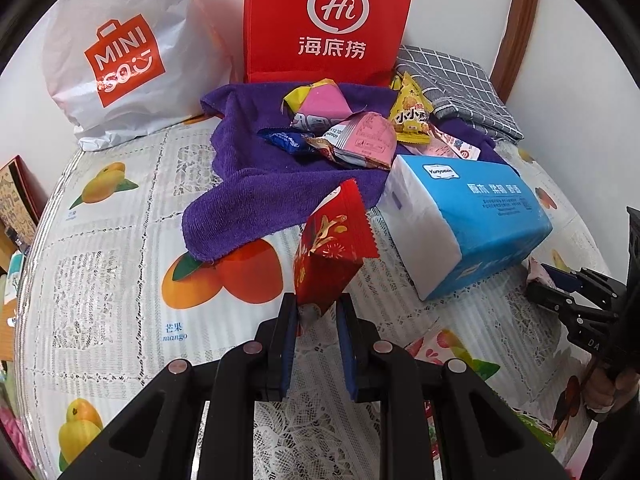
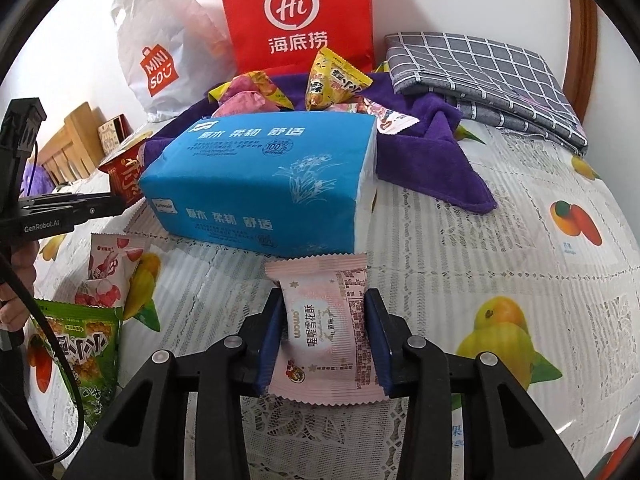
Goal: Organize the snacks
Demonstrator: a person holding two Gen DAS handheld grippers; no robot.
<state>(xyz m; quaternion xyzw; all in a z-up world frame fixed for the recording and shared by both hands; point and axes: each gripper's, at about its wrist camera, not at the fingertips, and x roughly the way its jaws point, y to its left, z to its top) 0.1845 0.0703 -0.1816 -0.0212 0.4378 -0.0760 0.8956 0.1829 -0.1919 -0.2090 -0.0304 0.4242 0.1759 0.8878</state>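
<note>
My left gripper [image 1: 317, 308] is shut on a red snack packet [image 1: 330, 246] and holds it above the fruit-print tablecloth [image 1: 100, 280]. That packet also shows in the right wrist view [image 2: 126, 178]. My right gripper [image 2: 325, 320] is shut on a pink snack packet [image 2: 326, 330] just in front of the blue tissue pack [image 2: 264, 184]. Several more snacks lie on a purple towel [image 1: 256, 184]: a pink and yellow packet [image 1: 320, 102], a yellow packet [image 1: 412, 110], a blue packet [image 1: 286, 140].
A red Haidilao bag [image 1: 330, 20] and a white Miniso bag [image 1: 120, 52] stand at the back wall. A folded grey checked cloth [image 2: 480, 76] lies back right. A green snack bag [image 2: 80, 352] and a lychee packet [image 2: 110, 272] lie at the left.
</note>
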